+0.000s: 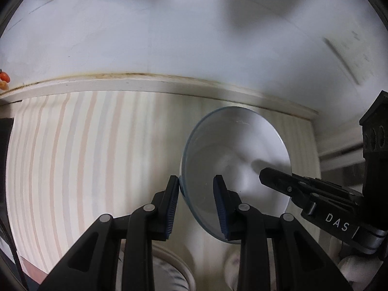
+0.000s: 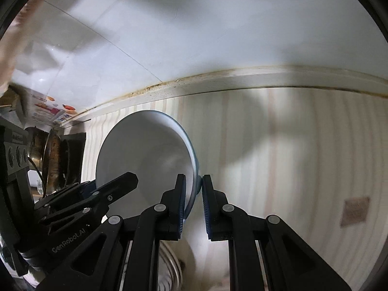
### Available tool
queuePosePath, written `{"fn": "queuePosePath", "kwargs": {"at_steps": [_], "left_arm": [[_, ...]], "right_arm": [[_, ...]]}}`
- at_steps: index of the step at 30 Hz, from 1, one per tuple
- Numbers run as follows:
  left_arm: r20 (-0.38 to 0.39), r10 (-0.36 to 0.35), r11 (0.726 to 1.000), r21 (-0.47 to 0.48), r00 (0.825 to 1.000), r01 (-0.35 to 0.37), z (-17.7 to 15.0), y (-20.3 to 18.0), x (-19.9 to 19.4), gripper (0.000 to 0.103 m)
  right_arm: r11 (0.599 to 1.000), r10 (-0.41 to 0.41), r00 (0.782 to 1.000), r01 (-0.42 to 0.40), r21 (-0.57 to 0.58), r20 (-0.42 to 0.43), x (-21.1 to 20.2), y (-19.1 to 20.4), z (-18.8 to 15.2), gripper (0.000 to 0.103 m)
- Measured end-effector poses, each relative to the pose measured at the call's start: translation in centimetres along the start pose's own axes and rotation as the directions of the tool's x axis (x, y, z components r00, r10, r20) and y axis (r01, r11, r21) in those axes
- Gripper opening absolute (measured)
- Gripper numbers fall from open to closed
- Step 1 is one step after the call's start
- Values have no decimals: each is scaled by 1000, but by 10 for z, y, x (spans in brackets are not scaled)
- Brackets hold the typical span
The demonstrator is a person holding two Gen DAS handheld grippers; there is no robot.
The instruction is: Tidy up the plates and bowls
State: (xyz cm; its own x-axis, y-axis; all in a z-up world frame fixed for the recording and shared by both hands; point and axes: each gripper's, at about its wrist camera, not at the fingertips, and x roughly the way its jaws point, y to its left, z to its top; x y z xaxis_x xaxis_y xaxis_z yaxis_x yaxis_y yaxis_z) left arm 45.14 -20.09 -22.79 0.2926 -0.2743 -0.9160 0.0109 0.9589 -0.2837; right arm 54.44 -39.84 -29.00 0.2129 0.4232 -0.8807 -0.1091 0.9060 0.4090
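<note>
White bowl point(image 1: 238, 155), bluish rim, held up off the striped wood counter point(image 1: 72, 157) by both grippers, tilted, opening toward the cams. L gripper point(image 1: 197, 194) fingers narrow, clamped on the rim's near-left edge: one pad outside, one inside. R gripper point(image 2: 194, 195) same on the opposite edge, rim pinched betw. pads. Each gripper shows in the other's view, tip inside the bowl. White wall point(image 1: 194, 36) behind counter. Stacked dishes point(image 2: 169, 266) low in frame, blurred.
</note>
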Motion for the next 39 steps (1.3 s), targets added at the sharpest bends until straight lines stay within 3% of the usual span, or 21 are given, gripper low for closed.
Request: {"fn": "queuePosePath", "kwargs": {"at_steps": [11,23,39], "left_arm": [[-64,-69,989,130,996,77,-67,-61,-18,27],[-190,-47,974,209,981,87,-125,-88,14,27],[-241,43,961,275,970,25,-154,-96,47,27]], "right_arm": [[995,-28,999,24,101,39,-76,-41,-101,15],[975,-43,998,51,218,-40,-62,-86,-195,15],[972,-70,993,91,217,-99,-35,-95,-207,15]]}}
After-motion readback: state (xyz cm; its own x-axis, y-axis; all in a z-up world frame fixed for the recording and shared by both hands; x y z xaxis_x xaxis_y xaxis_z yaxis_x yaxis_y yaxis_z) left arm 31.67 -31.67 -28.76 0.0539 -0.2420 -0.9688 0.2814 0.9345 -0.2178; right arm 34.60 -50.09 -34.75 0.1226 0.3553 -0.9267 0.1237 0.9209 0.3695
